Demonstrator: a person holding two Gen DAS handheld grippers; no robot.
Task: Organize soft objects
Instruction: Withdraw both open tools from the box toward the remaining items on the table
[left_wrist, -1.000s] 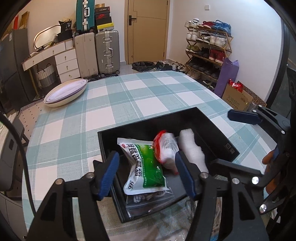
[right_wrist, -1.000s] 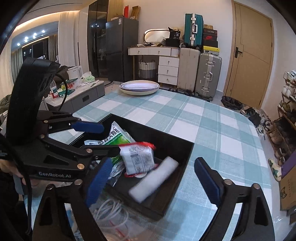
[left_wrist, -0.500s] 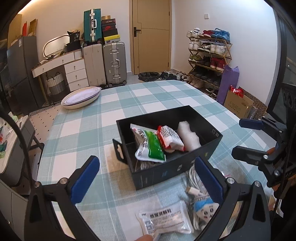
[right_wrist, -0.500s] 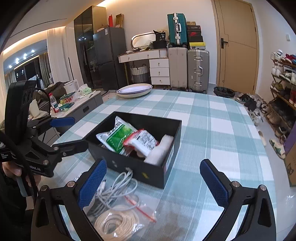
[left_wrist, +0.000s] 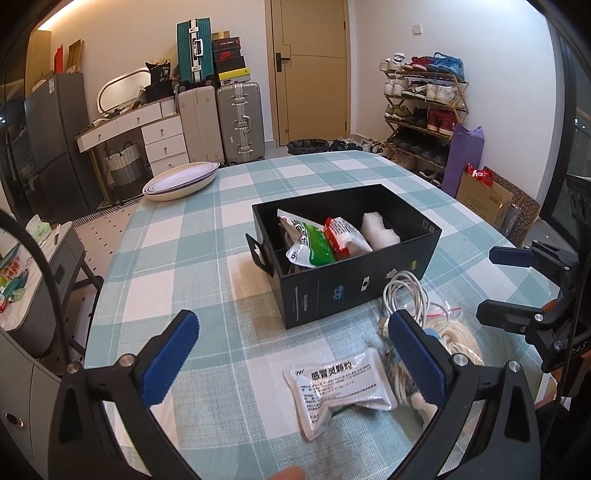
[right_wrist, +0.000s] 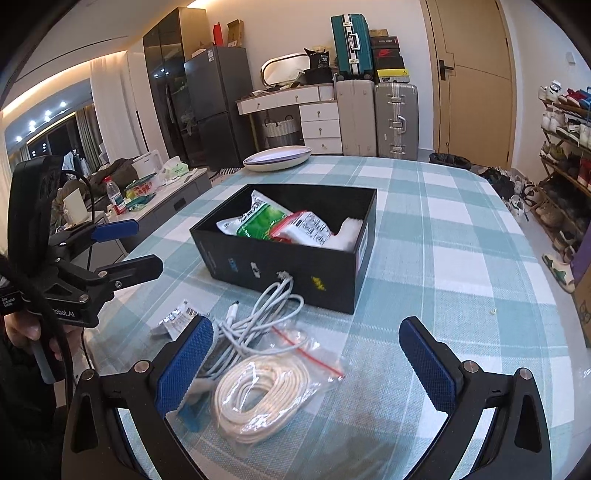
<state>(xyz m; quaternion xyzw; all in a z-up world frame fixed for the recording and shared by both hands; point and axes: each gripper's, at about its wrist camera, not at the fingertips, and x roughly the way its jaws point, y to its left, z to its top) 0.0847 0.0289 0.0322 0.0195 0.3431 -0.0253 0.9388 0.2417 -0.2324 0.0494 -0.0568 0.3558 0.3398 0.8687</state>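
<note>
A black box (left_wrist: 354, 291) (right_wrist: 273, 266) stands on the checked table and holds a green-and-white packet (left_wrist: 308, 243) (right_wrist: 258, 218), a red-and-white packet (left_wrist: 345, 234) (right_wrist: 304, 229) and a white roll (left_wrist: 380, 230) (right_wrist: 351, 229). On the table in front of it lie a silver pouch (left_wrist: 340, 387) (right_wrist: 175, 321), loose white cables (left_wrist: 404, 291) (right_wrist: 266, 314) and a bagged white cord coil (right_wrist: 262, 391) (left_wrist: 461, 339). My left gripper (left_wrist: 295, 365) is open above the silver pouch. My right gripper (right_wrist: 306, 365) is open above the bagged coil.
A stack of shallow bowls (left_wrist: 181, 181) (right_wrist: 279, 157) sits at the table's far edge. The checked tablecloth (left_wrist: 177, 258) (right_wrist: 461, 258) surrounds the box. Suitcases, drawers and a shoe rack stand beyond the table.
Both grippers have pulled back from the box towards the near side of the table. The left one has let go of the red-and-white packet, which now lies in the box.
</note>
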